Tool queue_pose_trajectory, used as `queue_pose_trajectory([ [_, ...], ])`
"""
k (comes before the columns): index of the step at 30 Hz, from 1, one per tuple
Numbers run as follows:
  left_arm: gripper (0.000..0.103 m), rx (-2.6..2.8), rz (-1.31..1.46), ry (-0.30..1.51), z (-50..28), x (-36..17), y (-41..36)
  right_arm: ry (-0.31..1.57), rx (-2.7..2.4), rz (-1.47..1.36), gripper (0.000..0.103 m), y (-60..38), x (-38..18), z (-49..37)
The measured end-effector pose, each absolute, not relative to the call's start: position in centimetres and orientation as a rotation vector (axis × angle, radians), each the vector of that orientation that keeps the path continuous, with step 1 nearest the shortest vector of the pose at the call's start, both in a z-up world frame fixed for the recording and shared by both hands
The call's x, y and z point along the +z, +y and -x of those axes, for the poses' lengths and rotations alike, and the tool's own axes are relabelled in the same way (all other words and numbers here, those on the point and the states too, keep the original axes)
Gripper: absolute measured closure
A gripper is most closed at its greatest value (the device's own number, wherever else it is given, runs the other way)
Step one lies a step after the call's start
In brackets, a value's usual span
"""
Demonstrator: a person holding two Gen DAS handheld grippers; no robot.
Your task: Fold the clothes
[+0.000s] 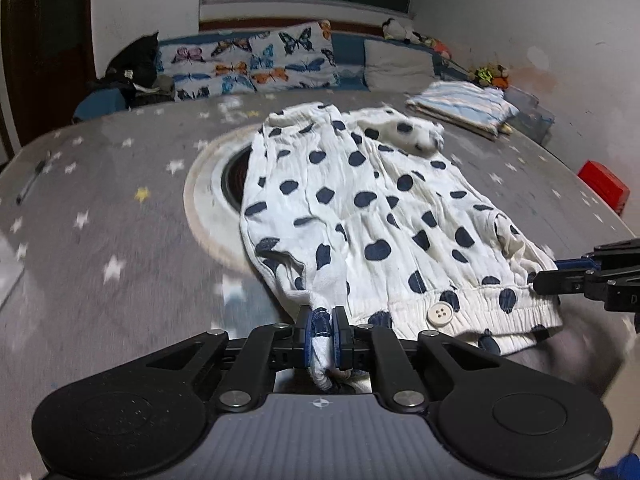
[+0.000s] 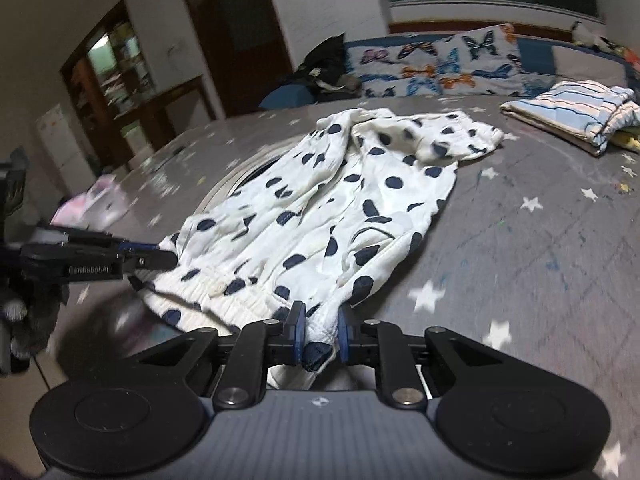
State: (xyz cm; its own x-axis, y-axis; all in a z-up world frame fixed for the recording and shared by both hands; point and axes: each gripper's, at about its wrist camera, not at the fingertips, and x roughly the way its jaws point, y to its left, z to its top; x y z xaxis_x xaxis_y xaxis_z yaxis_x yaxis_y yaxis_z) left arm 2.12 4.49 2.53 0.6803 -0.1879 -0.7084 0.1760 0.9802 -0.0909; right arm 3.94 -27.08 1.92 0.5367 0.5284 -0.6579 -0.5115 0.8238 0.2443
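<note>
Bed (image 1: 100, 240) with grey star-print sheet takes up both views. White garment with navy dots (image 1: 360, 208) lies spread mid-bed, waistband end nearest the cameras, partly covering a round printed ring on the sheet.

Left gripper (image 1: 322, 330): fingers nearly closed, pinching a bunched waistband corner. Right gripper (image 2: 321, 330): fingers also clamped on bunched fabric at the opposite waistband corner. Each view catches the other gripper side-on at the garment's edge.

Both views: butterfly pillow (image 1: 248, 64) at the headboard, folded striped stack (image 1: 460, 106) far right.

Left view only: red box (image 1: 604, 186) at the bed's right edge, pen (image 1: 30, 182) far left, white button (image 1: 440, 313) on the waistband.

Right view only: dark wooden door (image 2: 236, 32), shelving (image 2: 116, 76), pink-white cloth (image 2: 94, 204) at the bed's left edge.
</note>
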Motion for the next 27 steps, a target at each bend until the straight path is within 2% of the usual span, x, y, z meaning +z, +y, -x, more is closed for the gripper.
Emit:
queue_pose_trajectory([
  [11,0.091,-0.294,0.014,0.867,3.5,2.4,4.8,0.882,0.788,0.095,0.088,-28.0,2.3,1.8],
  [12,0.090,-0.299,0.019,0.872,3.7,2.5,5.0,0.886,0.791,0.097,0.084,-28.2,2.4,2.0],
  [15,0.083,-0.307,0.026,0.864,3.9,3.3,5.6,0.879,0.783,0.100,0.082,-28.8,3.1,2.0],
  [18,0.076,-0.306,0.006,0.812,3.6,4.7,5.7,0.852,0.756,0.102,0.075,-29.4,3.9,1.2],
  [21,0.061,-0.286,-0.007,0.762,2.9,5.7,5.8,0.825,0.728,0.103,0.069,-29.9,4.7,0.3],
  [24,0.060,-0.254,-0.003,0.727,1.3,6.1,5.9,0.799,0.693,0.102,0.065,-30.1,5.2,-1.0],
  [27,0.055,-0.218,0.024,0.713,-1.4,6.0,5.9,0.785,0.644,0.105,0.062,-29.9,5.0,-3.2],
])
